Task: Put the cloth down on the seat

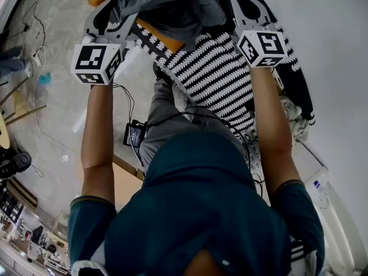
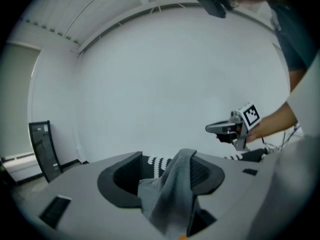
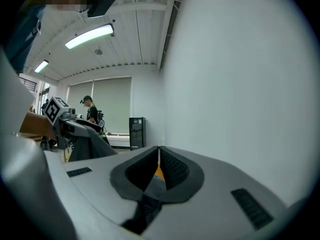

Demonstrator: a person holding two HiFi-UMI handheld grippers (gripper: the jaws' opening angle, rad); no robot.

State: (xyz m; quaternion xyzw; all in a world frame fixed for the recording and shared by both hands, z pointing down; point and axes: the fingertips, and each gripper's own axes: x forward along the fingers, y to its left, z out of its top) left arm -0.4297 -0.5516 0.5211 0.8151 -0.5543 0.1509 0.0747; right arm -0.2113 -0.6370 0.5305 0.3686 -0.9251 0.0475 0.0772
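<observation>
Grey cloth (image 1: 167,4) hangs in the air at the top of the head view, bunched and stretched between both grippers. It is above an orange edge (image 1: 162,38) that I take to be the seat, though most of that is covered. The left gripper (image 1: 118,13) has its jaws part-way closed on a thick fold. Its own view shows the fabric filling the gap and draping over one jaw. The right gripper (image 1: 245,2) has its jaws almost together, nipping a thin edge of the same cloth low between the pads. A sliver of orange shows through the slit above it.

I judge the task to be at its carrying stage. The cloth is gripped and held up, and none of it rests on the seat. Lowering, spreading and letting go are all left to do.

A black-and-white striped blanket (image 1: 218,79) lies just beside the orange edge and runs under the right forearm. The landing spot is therefore partly taken, and the cloth may end up overlapping the blanket. The white wall (image 1: 333,68) stands close on the right, leaving little sideways room for that gripper. On the left the grey floor (image 1: 57,108) gives more room, though cables and a small black device (image 1: 135,134) lie near the person's legs.
</observation>
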